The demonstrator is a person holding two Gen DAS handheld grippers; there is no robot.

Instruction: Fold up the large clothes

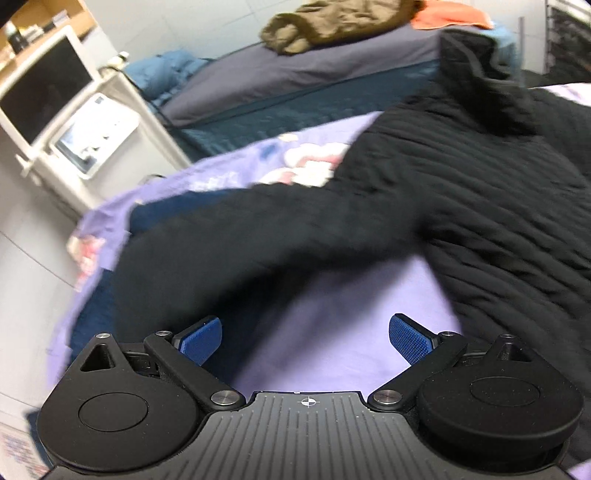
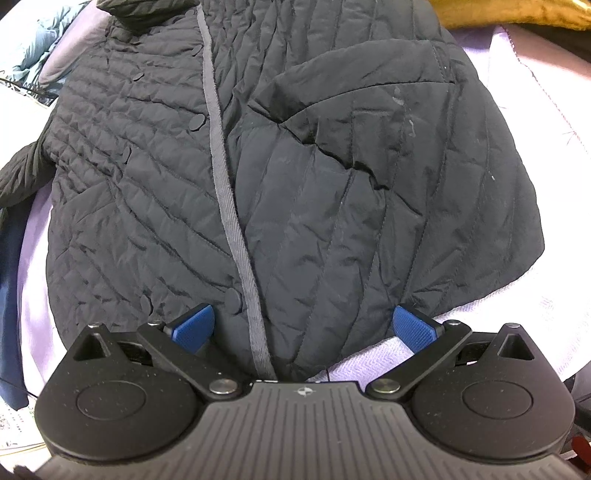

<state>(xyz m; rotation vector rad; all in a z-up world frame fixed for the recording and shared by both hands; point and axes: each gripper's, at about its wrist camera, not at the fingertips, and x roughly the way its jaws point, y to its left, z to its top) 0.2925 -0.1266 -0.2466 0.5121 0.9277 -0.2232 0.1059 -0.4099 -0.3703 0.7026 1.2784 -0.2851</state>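
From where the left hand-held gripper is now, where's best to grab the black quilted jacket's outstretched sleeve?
Probably near the cuff end of the sleeve, coming in from its lower edge. It lies flat on the purple sheet, stretched away from the jacket, and the open left hand-held gripper already faces it.

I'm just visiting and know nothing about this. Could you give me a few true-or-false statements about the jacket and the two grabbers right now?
1. The black quilted jacket lies on a purple sheet. True.
2. The left gripper is clamped on a sleeve. False: its blue pads are apart, holding nothing.
3. The right gripper is open at the jacket's hem. True.
4. The jacket is red. False: it is black.
5. A brown garment lies on the other bed. True.
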